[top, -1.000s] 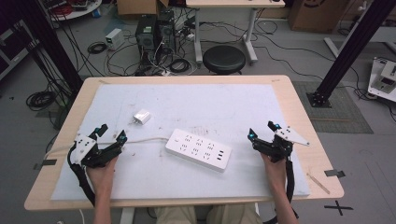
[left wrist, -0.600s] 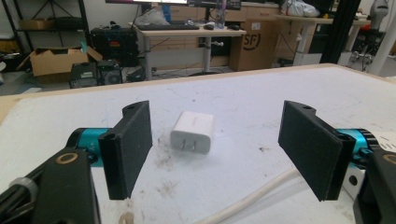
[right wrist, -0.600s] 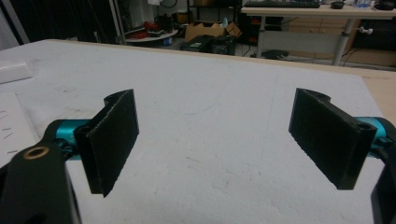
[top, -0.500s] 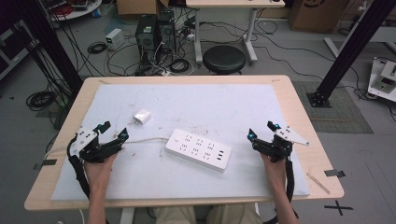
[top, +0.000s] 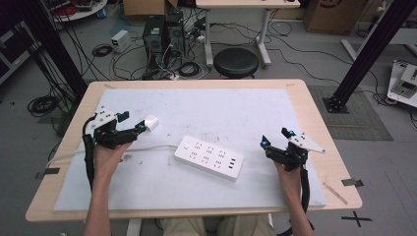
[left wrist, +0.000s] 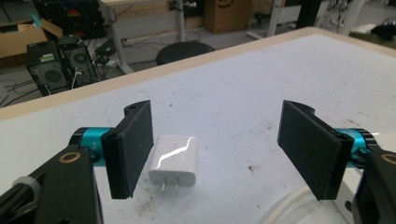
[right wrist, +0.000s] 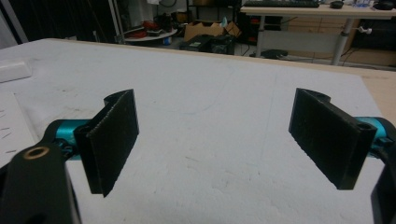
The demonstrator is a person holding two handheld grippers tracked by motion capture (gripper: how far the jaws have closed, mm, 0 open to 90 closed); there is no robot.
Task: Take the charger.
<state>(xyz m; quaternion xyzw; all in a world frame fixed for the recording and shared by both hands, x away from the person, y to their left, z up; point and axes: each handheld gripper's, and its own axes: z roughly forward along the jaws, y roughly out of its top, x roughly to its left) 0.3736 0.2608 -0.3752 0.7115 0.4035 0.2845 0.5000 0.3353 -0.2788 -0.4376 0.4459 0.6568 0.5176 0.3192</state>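
Far left of the table [top: 305,105]: left gripper [top: 134,122], jaws spread wide, resting over the white mat [top: 221,113] with the hand [top: 109,156] behind it. Between those jaws — white wall charger [left wrist: 174,160], lying flat, two metal prongs pointing back toward the camera, just beside the left-hand jaw pad in the left gripper view, well clear of the other; touching or not, cannot tell. Same charger in the high view [top: 151,122], right at the jaw tips. Curving along the mat from the left edge, a white cable [top: 147,148] running into a white power strip [top: 209,157], set at a slant near the mat's middle, sockets up. Well apart to the right: right gripper [top: 276,137], jaws likewise wide open, nothing between them but bare mat in the right gripper view, grey three-cornered plate [top: 307,143] on top. Beyond the table — black round stool [top: 236,61], computer towers [top: 164,34], tangled floor cables [top: 42,104].
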